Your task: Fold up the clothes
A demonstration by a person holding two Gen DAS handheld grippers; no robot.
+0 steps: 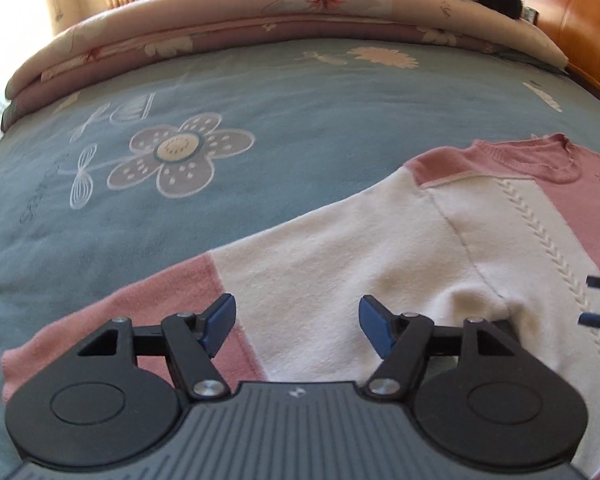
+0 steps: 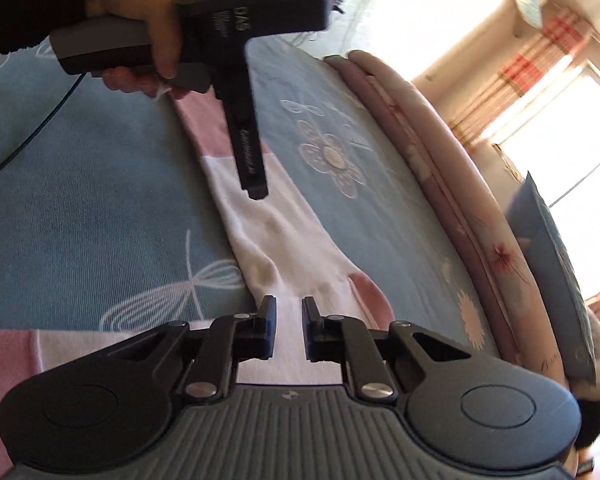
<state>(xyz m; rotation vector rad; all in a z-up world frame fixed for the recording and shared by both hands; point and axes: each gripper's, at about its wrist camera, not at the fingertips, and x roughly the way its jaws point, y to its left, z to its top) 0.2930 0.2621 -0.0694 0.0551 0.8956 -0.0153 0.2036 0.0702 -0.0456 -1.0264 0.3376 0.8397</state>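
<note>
Sweater [image 1: 380,240]: one, flat on one bedspread [image 1: 260,88].

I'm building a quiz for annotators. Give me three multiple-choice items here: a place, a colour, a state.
1. Where does the sweater lie? A on a chair; B on the blue bedspread; C on the floor.
2. Sweater's colours? A grey and black; B green; C pink and white.
3. How stand the left gripper's jaws? A open, empty; B shut on a sleeve; C shut on a towel.
Key: B, it lies flat on the blue cover; C, pink bands around white; A, pads wide apart.
</note>
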